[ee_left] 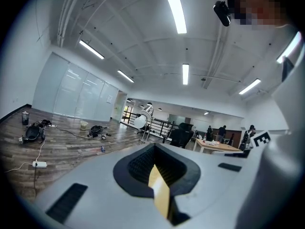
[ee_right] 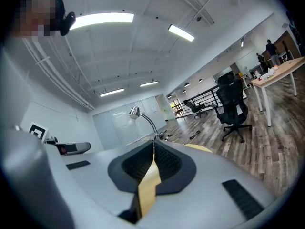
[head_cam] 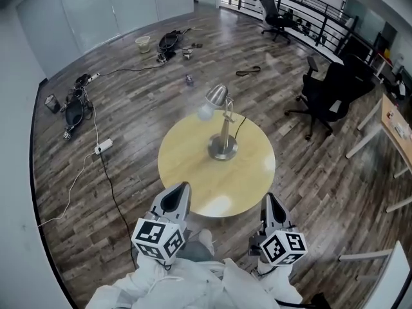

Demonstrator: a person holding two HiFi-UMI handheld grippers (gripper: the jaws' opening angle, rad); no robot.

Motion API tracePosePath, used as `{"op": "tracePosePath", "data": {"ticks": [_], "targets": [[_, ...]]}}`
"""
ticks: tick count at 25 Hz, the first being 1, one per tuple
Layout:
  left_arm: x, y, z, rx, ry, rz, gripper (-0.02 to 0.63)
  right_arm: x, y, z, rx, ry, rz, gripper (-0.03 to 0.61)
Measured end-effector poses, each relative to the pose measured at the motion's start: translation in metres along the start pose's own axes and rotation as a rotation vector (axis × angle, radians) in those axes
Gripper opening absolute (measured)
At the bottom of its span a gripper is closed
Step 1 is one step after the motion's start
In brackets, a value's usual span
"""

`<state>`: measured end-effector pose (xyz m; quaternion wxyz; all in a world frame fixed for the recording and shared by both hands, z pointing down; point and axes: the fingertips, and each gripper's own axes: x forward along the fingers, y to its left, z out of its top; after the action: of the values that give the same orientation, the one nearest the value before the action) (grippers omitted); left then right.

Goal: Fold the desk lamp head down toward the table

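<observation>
The desk lamp (head_cam: 223, 131) is standing upright near the centre of the round yellow tabletop (head_cam: 187, 172), with its lamp head (head_cam: 216, 96) raised and leaning toward 11 o'clock. The left claw (head_cam: 182, 190) is hovering at the tabletop's 7 o'clock edge and the right claw (head_cam: 268, 201) at 5 o'clock, both pointing toward 12. On each claw the 2 jaws are pressing together with nothing between them, well apart from the lamp. A black office chair (head_cam: 325, 95) is standing on the floor (head_cam: 129, 114) at 2 o'clock.

Head view steeply down over table (head_cam: 187, 169), gripper views low, near-level — all share lamp (head_cam: 225, 131).
</observation>
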<state>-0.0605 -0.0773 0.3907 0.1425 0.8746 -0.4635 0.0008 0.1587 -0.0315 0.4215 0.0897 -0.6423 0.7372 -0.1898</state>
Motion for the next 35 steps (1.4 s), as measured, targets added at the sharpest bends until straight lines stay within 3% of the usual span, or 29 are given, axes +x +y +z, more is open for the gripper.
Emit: {"op": "tracePosePath", "data": {"ticks": [13, 22, 28, 34, 35], "targets": [[0.088, 0.047, 0.019, 0.018, 0.026, -0.006, 0.002, 0.118, -0.013, 0.011, -0.007, 0.043, 0.029, 0.015], [0.114, 0.066, 0.018, -0.051, 0.021, 0.003, 0.002, 0.147, -0.028, 0.005, 0.006, 0.098, 0.034, 0.015], [0.126, 0.061, 0.021, -0.048, 0.012, 0.039, 0.002, 0.175, -0.039, -0.002, -0.051, 0.159, 0.098, 0.015], [0.129, 0.062, 0.018, -0.043, 0.024, 0.070, 0.002, 0.221, -0.052, -0.050, -0.092, 0.280, 0.208, 0.020], [0.130, 0.063, 0.017, -0.046, 0.026, 0.077, 0.002, 0.230, -0.054, -0.059, -0.101, 0.299, 0.227, 0.044]]}}
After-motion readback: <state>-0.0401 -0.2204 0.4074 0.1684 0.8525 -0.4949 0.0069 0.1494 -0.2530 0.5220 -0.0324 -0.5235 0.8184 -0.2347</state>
